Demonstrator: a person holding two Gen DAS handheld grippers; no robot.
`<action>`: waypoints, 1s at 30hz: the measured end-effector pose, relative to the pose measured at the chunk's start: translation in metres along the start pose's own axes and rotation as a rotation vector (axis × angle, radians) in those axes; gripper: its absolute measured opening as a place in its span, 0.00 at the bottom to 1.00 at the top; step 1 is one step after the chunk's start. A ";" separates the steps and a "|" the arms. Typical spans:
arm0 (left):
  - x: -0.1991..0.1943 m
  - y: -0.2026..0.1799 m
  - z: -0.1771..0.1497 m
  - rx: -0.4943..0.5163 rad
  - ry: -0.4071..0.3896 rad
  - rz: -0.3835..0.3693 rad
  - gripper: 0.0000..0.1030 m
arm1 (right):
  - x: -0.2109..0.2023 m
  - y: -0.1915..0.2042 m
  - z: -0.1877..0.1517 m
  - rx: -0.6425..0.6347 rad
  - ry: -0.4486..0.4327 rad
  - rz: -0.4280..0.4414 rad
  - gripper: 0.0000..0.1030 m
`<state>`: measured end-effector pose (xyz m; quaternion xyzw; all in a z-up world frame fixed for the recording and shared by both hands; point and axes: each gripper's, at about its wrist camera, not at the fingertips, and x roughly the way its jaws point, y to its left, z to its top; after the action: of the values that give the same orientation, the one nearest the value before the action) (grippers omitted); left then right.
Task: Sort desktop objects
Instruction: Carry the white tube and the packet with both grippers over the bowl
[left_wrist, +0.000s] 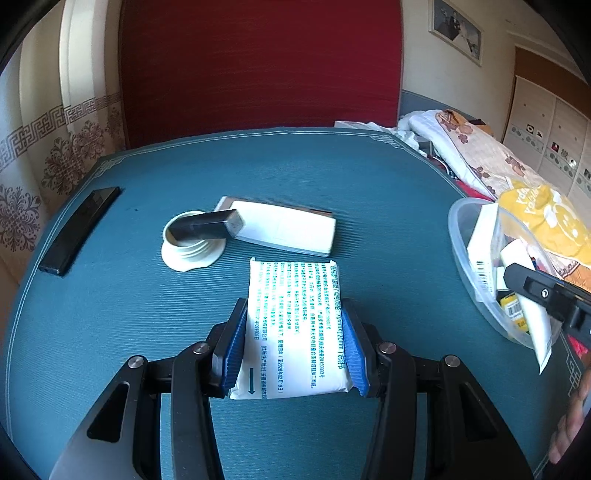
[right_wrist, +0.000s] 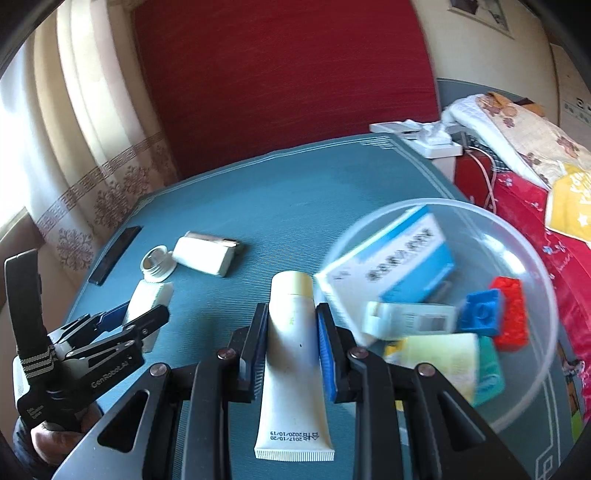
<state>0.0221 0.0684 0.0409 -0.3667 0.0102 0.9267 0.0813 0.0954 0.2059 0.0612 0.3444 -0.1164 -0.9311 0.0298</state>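
My left gripper (left_wrist: 295, 325) is shut on a flat white packet (left_wrist: 295, 325) printed with green text, held above the teal table mat (left_wrist: 369, 206). My right gripper (right_wrist: 291, 321) is shut on a white tube (right_wrist: 291, 354) with a cream cap, beside the rim of a clear plastic bowl (right_wrist: 535, 266). In the left wrist view the same bowl (left_wrist: 461, 236) sits at the right with the right gripper (left_wrist: 543, 295) and its tube (left_wrist: 537, 325) at its near side. In the right wrist view the left gripper (right_wrist: 136, 314) shows at lower left with its packet (right_wrist: 147, 299).
On the mat lie a white box (left_wrist: 291, 229), a white ring-shaped lid (left_wrist: 192, 251) with a dark stick (left_wrist: 207, 225) across it, and a black bar (left_wrist: 77, 229). The bowl holds a blue-white box (right_wrist: 402, 258), red (right_wrist: 511, 310) and blue bricks (right_wrist: 480, 312). Bedding (left_wrist: 480, 155) lies right.
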 end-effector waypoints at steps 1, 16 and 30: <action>-0.001 -0.003 0.000 0.002 0.002 -0.007 0.49 | -0.002 -0.004 0.000 0.006 -0.004 -0.005 0.27; -0.009 -0.053 0.013 0.057 0.007 -0.065 0.49 | -0.029 -0.070 0.002 0.097 -0.074 -0.095 0.27; -0.012 -0.121 0.032 0.127 0.004 -0.188 0.49 | -0.044 -0.119 0.008 0.153 -0.112 -0.142 0.27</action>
<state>0.0281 0.1882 0.0780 -0.3622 0.0349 0.9117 0.1908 0.1269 0.3295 0.0667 0.3003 -0.1638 -0.9371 -0.0690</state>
